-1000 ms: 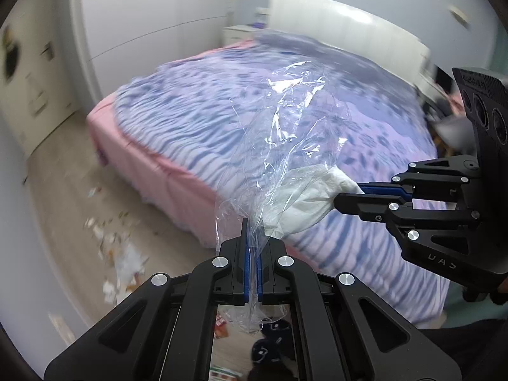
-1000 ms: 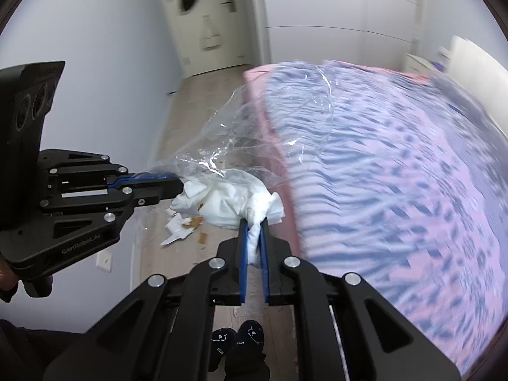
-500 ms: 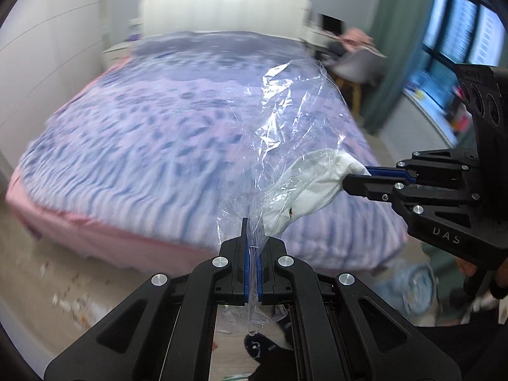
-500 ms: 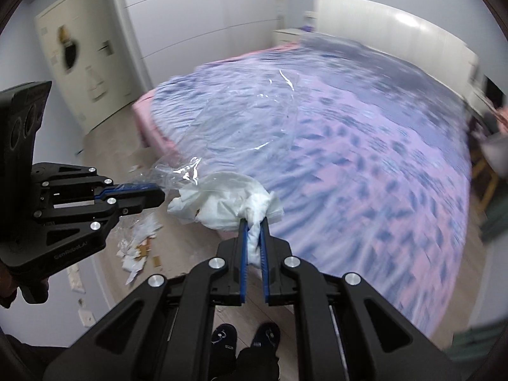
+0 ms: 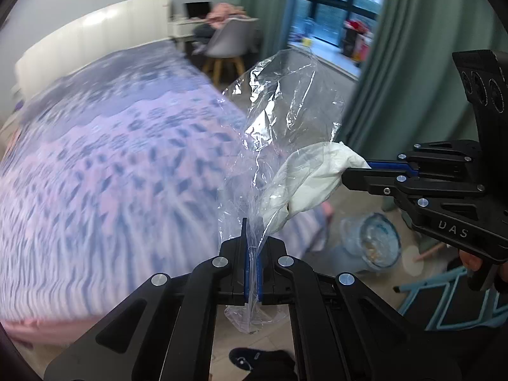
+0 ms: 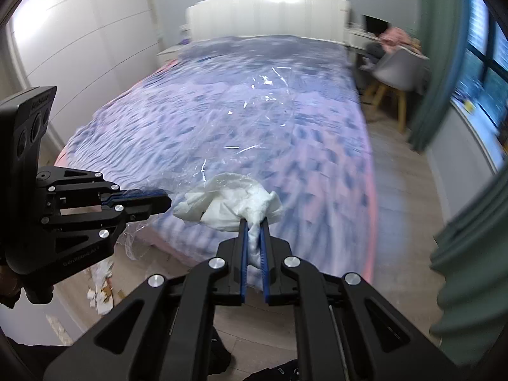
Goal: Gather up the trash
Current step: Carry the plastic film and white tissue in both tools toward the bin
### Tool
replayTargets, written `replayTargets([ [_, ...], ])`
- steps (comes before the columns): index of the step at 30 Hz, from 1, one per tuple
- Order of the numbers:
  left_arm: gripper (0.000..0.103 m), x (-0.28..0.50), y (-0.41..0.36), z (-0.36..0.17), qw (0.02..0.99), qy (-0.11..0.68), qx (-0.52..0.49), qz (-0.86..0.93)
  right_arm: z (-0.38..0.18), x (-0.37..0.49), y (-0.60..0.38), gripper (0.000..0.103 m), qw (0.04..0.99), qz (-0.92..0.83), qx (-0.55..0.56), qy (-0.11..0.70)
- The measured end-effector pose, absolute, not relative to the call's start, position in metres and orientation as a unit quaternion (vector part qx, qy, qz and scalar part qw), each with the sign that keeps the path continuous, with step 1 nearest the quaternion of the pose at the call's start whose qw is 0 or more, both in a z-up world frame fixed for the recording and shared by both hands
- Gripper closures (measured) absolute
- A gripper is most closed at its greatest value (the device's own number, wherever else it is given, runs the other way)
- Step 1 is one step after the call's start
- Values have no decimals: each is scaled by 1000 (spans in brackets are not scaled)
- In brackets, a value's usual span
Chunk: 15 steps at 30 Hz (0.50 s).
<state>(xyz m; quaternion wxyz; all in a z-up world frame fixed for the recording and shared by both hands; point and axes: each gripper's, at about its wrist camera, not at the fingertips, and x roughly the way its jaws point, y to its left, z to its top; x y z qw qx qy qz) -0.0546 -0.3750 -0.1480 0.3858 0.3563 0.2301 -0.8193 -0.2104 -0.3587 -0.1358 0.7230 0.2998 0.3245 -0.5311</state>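
Note:
My left gripper [image 5: 251,241] is shut on a clear plastic sheet [image 5: 285,120] that billows up in front of it. My right gripper [image 6: 253,227] is shut on a crumpled white tissue wad [image 6: 235,201]. In the left wrist view the right gripper [image 5: 357,171] comes in from the right with the tissue wad [image 5: 311,181] against the plastic. In the right wrist view the left gripper [image 6: 165,198] sits at the left, with the plastic sheet [image 6: 254,120] spread over the view of the bed.
A bed with a purple patterned cover [image 6: 254,101] fills the middle. A blue trash bin [image 5: 374,243] with rubbish stands on the floor at the right. Paper scraps [image 6: 101,285] lie on the floor at the left. A chair [image 5: 228,44], desk and green curtains [image 5: 412,63] are beyond.
Both grippers have swung to the right across the room with the plastic and tissue still held. The window, curtains and trash bin have come into view.

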Motion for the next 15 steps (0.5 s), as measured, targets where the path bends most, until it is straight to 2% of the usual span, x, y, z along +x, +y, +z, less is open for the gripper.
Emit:
replayTargets([
  [15,101,-274,-315,-138,284,188,385,-858,-140,-397,-280,94,658,-605,339,294],
])
